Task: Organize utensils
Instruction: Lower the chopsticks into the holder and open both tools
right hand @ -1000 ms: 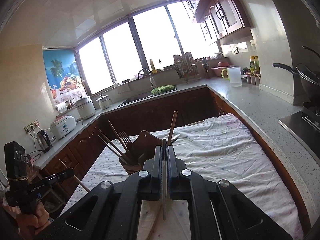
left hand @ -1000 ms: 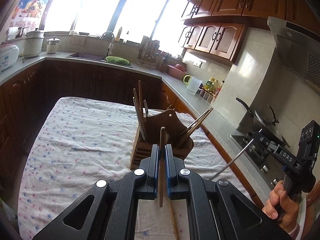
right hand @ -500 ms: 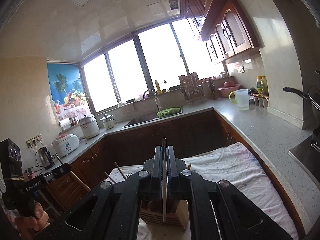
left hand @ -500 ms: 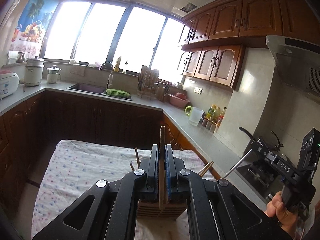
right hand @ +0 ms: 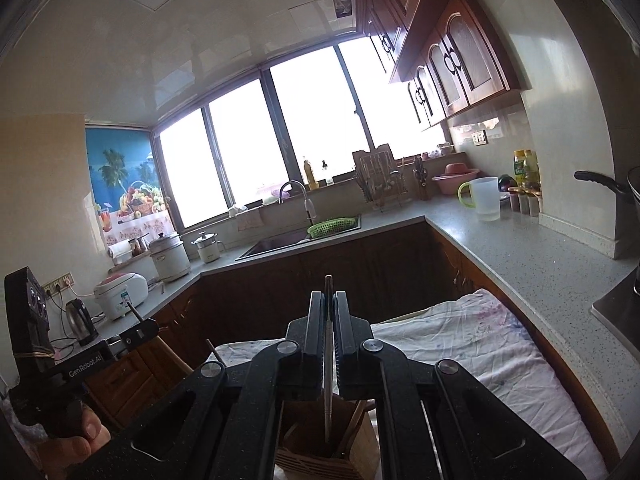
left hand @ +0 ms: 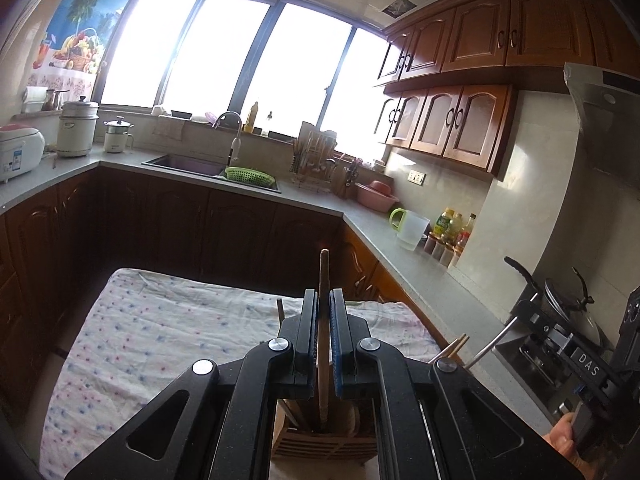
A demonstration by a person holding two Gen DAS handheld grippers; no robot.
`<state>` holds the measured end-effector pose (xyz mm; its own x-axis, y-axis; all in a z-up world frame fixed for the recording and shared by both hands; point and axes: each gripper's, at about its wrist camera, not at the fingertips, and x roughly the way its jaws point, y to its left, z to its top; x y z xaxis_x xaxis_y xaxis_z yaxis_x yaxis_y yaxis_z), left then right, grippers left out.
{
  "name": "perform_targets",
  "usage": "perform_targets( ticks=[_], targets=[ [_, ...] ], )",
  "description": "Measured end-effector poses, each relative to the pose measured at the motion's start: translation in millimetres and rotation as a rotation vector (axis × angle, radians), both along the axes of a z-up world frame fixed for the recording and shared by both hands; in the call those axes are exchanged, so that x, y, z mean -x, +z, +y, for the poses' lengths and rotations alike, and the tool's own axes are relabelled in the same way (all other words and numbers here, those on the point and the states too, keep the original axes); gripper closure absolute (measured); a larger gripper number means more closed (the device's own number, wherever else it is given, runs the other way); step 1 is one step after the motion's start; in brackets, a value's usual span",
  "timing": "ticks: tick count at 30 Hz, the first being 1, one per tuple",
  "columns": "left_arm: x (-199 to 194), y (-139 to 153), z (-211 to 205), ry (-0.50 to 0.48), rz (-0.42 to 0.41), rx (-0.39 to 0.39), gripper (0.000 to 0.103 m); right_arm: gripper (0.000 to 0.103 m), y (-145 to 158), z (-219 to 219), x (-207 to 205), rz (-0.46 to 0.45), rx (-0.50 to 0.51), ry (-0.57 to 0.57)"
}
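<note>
The left gripper [left hand: 324,300] is clenched on a wooden chopstick [left hand: 323,332], which stands almost upright between the two black fingers [left hand: 307,340]. The upper end of the chopstick rises above the fingertips, and the lower end reaches down below them into the wooden utensil holder [left hand: 320,446], which stands on the table under a flowered cloth [left hand: 160,332]. Other chopsticks lean out of the holder to the right side [left hand: 450,350]. The right gripper [right hand: 328,300] is also shut tight, on a thin metal utensil [right hand: 328,384]; which kind of utensil it is cannot be told. It is held vertical between the fingers [right hand: 314,340], its dark top a little above the fingertips and its lower end hanging inside the same holder [right hand: 320,456], seen directly under the gripper. In the left wrist view the right gripper appears at the far right edge, held by a hand [left hand: 562,438].
</note>
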<state>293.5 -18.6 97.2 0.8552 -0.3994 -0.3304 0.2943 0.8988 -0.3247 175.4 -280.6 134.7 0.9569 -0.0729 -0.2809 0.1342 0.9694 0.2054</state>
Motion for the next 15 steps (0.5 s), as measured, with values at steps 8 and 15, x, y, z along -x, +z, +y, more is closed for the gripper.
perform_targets(
  ticks=[8,15],
  targets=[
    [-15,-26,1,-0.010,0.070,-0.010,0.099,0.099,-28,-1,-5,0.056,-0.015,-0.003],
    [-16,-34,5,-0.017,0.102,-0.009,0.099,0.099,-43,-5,-8,0.099,-0.034,-0.011]
  ],
)
